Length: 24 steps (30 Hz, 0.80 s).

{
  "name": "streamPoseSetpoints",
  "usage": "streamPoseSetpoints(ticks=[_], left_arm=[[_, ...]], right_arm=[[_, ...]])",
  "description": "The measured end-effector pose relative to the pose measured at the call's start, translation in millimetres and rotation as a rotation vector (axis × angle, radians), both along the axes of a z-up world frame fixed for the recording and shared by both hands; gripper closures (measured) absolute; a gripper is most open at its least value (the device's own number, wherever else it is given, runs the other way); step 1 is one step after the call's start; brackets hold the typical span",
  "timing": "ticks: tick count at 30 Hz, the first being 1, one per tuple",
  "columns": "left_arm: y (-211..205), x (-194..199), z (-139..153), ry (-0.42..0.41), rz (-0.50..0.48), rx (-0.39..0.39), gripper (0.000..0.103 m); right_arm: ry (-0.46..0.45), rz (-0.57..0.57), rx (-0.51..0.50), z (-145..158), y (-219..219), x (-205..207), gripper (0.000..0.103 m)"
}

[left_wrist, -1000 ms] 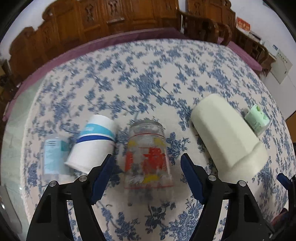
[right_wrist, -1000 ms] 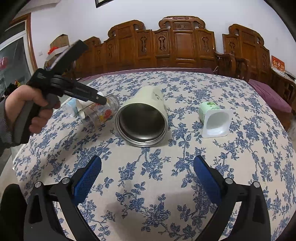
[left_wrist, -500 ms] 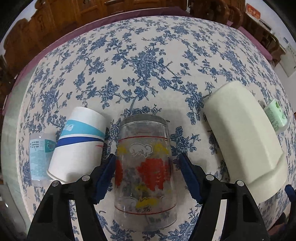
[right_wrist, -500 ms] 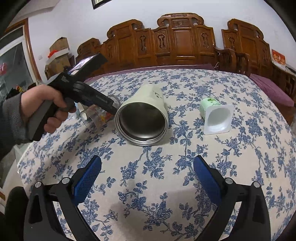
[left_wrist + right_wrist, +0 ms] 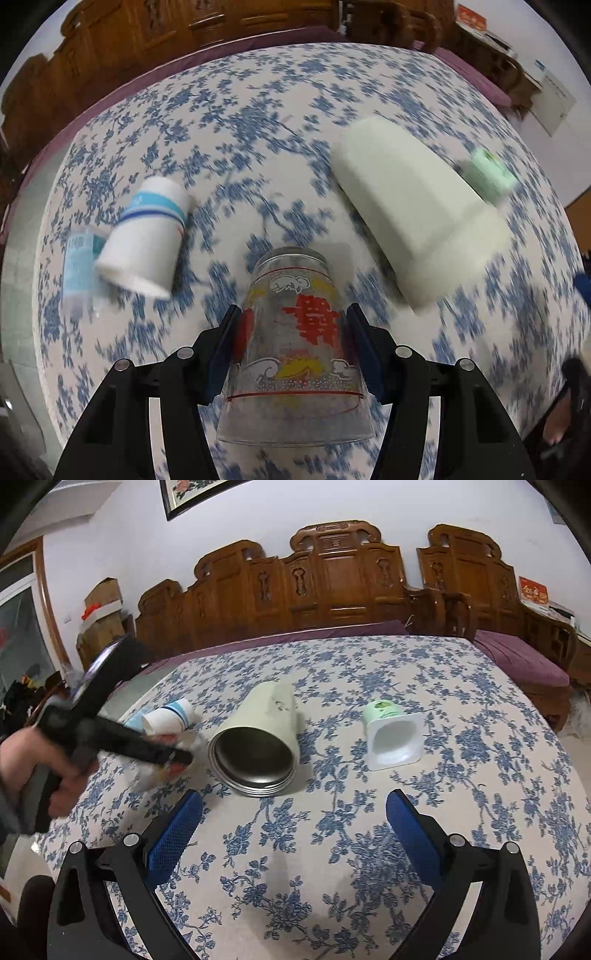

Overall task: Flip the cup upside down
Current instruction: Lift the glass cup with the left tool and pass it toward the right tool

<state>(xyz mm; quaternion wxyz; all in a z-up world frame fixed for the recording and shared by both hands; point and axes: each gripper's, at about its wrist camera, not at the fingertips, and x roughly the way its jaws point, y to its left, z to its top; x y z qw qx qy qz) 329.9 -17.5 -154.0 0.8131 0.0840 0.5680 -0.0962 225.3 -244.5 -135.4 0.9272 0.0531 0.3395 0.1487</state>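
A clear glass cup (image 5: 295, 347) with red and yellow print sits between the blue pads of my left gripper (image 5: 293, 325), which is shut on it and holds it above the floral tablecloth (image 5: 240, 122), base pointing away, rim toward the camera. In the right wrist view the left gripper (image 5: 173, 757) shows at the left with the blurred cup (image 5: 155, 771) in it. My right gripper (image 5: 293, 823) is open and empty above the table's near part.
A cream steel-lined tumbler (image 5: 417, 221) (image 5: 258, 742) lies on its side right of the cup. A white paper cup (image 5: 147, 236) and a small plastic bottle (image 5: 77, 258) lie at the left. A green yogurt cup (image 5: 391, 734) lies at the right. Carved wooden chairs (image 5: 332, 583) stand behind.
My left gripper closed on the glass cup and lifted it off the table, drawing it back toward the camera. The right gripper has stayed still.
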Motion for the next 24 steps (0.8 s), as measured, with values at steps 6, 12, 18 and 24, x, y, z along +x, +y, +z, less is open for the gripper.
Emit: streamPoseSetpoints(ticks=[6, 12, 18, 24], left_arm=[[-10.4, -41.9, 11.3, -0.018, -0.027, -0.016, 0.047], [-34.9, -89.0, 12.7, -0.046, -0.057, -0.031, 0.047], [-58.5, -116.4, -1.5, -0.073, -0.047, -0.078, 0.047], [-68.1, -121.2, -15.0, -0.067, -0.047, -0.084, 0.047]], right_arm=[[-0.020, -0.024, -0.031, 4.2, -4.4, -7.0, 0.003], [-0.038, -0.060, -0.050, 9.6, -17.2, -11.7, 0.003], [-0.042, -0.100, -0.018, 16.1, -34.6, -13.8, 0.003], [-0.030, -0.094, -0.023, 14.7, -33.4, -13.5, 0.003]])
